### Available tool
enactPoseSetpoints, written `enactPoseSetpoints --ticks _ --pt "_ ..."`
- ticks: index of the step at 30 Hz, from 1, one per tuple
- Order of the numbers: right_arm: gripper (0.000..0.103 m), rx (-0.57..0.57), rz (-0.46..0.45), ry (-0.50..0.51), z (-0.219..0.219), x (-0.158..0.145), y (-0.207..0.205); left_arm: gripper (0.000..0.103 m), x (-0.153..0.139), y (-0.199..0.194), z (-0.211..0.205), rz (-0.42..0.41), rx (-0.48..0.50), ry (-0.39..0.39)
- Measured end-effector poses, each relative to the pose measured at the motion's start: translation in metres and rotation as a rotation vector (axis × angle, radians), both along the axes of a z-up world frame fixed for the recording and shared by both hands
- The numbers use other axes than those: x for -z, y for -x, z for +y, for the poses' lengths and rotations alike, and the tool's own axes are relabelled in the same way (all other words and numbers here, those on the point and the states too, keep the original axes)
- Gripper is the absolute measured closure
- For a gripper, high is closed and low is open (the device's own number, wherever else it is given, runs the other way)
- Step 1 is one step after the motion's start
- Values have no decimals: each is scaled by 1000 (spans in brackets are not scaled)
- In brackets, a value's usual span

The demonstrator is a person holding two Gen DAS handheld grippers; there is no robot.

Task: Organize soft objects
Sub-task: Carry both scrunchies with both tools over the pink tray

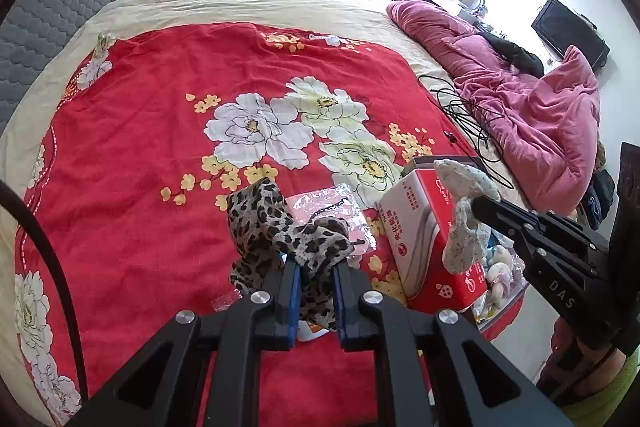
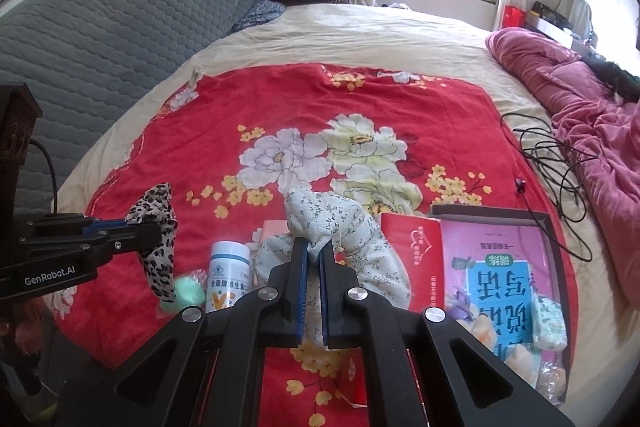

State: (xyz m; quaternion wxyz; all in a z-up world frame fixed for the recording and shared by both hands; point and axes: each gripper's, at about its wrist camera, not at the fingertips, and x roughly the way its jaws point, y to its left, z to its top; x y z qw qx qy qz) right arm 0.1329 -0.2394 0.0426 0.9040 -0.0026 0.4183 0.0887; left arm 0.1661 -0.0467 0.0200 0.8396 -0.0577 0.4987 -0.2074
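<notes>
1. Left wrist view: left gripper (image 1: 316,267) at 6 o'clock, pads clamped on leopard cloth (image 1: 276,223), lifted above red blanket (image 1: 140,167). Pink packet (image 1: 332,211) lying just beyond the cloth.
2. Same view, 3 o'clock: right gripper (image 1: 480,205) clamped on floral cloth (image 1: 464,215), dangling in front of red box (image 1: 428,239). Cable (image 1: 472,115) and pink quilt (image 1: 532,107) at 2 o'clock.
3. Right wrist view: right gripper (image 2: 314,247) at 6 o'clock, jaws nearly together, pinching floral cloth (image 2: 340,227); most of the cloth draped past the tips.
4. Same view, 9 o'clock: left gripper (image 2: 154,223) holding leopard cloth (image 2: 158,239), hanging free above blanket (image 2: 200,131).
5. Shown only here: white bottle (image 2: 229,275) and green ball (image 2: 190,289) at 7 o'clock, open box (image 2: 500,267) with pink book at 4 o'clock. Shown only in left view: outer side of the red box.
6. Step judged: both cloths picked up, not yet placed. Next move likely calls for carrying each to a chosen spot, then parting the jaws; destination not evident.
</notes>
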Motion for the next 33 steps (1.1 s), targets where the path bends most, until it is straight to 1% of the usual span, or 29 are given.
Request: enactPoseSetpoints --ticks 11,19,27,33 --pt "98 19 -34 -12 -14 -17 11 89 -17 10 -12 -32 18 -17" --pt "98 45 -57 -19 -29 -26 25 89 -29 22 -30 -59 36 -54" --pt "98 99 -83 -32 -63 -35 47 89 -37 35 -57 -78 68 -78" --pt "98 155 -100 -32 -100 -38 67 89 -38 46 -95 -85 122 -89"
